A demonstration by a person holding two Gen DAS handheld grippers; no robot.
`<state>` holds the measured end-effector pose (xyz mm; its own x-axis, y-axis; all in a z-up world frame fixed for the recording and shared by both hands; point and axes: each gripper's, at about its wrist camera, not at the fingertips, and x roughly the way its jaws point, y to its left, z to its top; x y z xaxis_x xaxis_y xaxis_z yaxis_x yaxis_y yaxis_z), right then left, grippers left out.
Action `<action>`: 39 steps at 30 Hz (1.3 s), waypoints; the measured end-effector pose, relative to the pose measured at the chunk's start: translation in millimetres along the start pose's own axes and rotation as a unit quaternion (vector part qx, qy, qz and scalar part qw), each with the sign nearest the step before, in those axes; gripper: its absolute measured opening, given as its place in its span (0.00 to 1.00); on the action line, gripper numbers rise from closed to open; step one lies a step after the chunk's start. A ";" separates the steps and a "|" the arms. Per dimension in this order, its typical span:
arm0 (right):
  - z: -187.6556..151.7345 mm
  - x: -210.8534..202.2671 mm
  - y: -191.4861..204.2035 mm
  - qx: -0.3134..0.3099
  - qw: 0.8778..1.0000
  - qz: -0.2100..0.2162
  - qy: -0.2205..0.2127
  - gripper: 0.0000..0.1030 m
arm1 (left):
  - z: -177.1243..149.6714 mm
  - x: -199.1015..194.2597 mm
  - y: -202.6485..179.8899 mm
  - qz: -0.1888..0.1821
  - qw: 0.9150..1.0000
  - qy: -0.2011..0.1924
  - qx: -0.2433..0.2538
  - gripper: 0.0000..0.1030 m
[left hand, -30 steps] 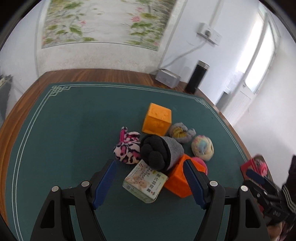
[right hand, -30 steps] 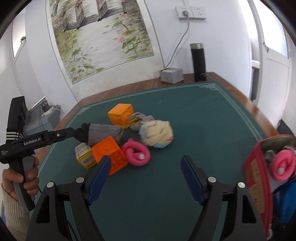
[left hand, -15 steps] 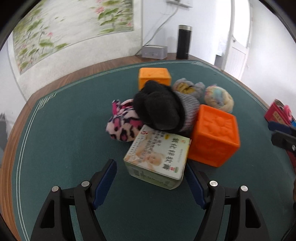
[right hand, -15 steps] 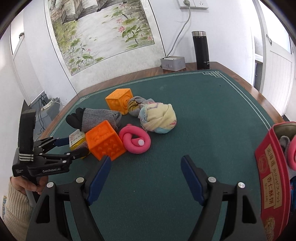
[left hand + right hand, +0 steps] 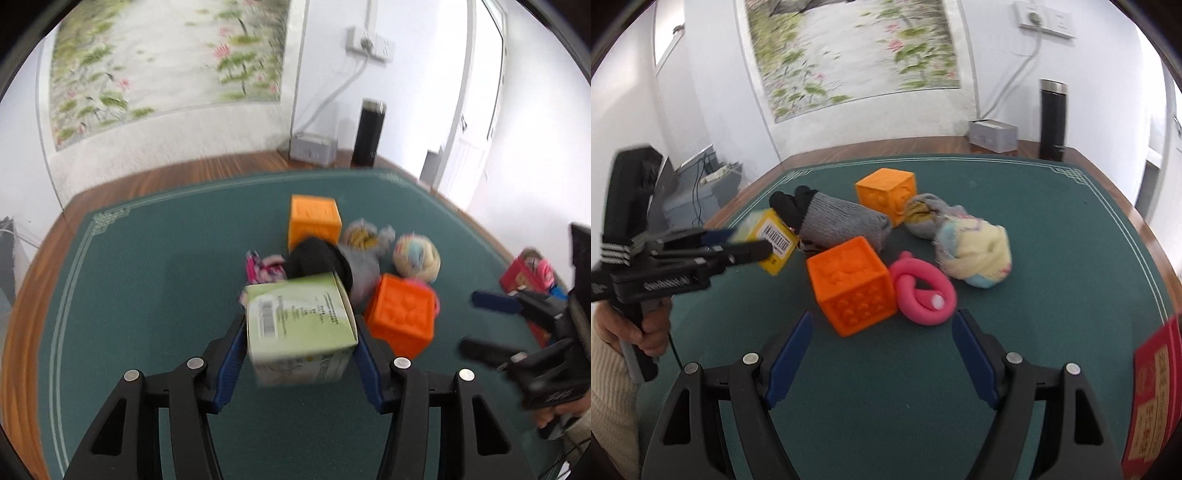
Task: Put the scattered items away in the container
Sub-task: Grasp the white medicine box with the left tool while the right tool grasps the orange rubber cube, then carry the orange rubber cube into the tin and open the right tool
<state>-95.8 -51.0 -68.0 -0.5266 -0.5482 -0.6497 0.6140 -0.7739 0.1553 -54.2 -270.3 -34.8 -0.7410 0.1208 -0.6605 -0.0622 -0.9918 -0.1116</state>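
Left tool (image 5: 300,345) is clamped on the small carton box (image 5: 300,326): blue pads press both side faces, barcode face up. In the right wrist view the box (image 5: 773,240) looks lifted off the green mat (image 5: 1052,229), though blur makes that hard to confirm.

Right tool (image 5: 882,354) is released, pads spread wide with nothing between them, hovering over the mat.

Just ahead of the right tool: near orange cube (image 5: 853,284), with the pink coiled ring (image 5: 923,290) touching its right side. Beyond the ring, the pastel sock ball (image 5: 975,254). Behind the cube, the grey-and-black sock roll (image 5: 838,223), then the far orange cube (image 5: 886,194) and a grey-yellow sock bundle (image 5: 925,218) beside it.

From the left tool, a pink leopard-print sock (image 5: 264,269) sits just past the box, left of the sock roll.

Red container (image 5: 526,273) is far right of the left tool, beyond the right tool, something pink inside. Its edge (image 5: 1152,402) shows at the right tool's lower right.

Back of the tabletop (image 5: 923,146): grey box (image 5: 993,136) and black flask (image 5: 1052,118) by the wall.
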 end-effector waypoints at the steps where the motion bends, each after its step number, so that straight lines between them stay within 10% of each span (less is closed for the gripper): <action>1: 3.6 5.2 4.5 -0.012 1.000 0.001 0.002 0.78 | 2.2 -5.1 2.8 0.000 1.000 -0.007 -0.006 0.54; 10: 19.0 61.8 28.6 -0.069 0.997 -0.024 0.034 0.78 | 14.4 -29.1 16.2 -0.001 0.999 -0.042 -0.024 0.54; 15: 14.3 57.5 33.9 -0.073 0.996 -0.049 0.029 0.59 | 14.1 -28.1 25.5 0.005 0.999 -0.030 -0.020 0.55; 18: 9.5 49.8 30.8 -0.053 0.997 -0.043 0.028 0.58 | 10.3 -25.3 32.1 0.006 1.000 -0.015 -0.014 0.69; 34: -6.7 -16.3 23.8 -0.002 0.999 -0.044 -0.024 0.59 | -34.5 29.0 20.7 0.146 0.987 0.062 0.019 0.71; 39: -10.4 -17.9 19.5 0.006 0.999 -0.045 -0.023 0.59 | -36.6 31.1 37.8 0.122 0.990 0.053 -0.051 0.50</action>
<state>-68.2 -53.0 -61.0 -0.6060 -0.4903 -0.6264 0.5560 -0.8243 0.1073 -55.2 -302.4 -86.8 -0.6509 -0.1135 -0.7506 0.1827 -0.9831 -0.0099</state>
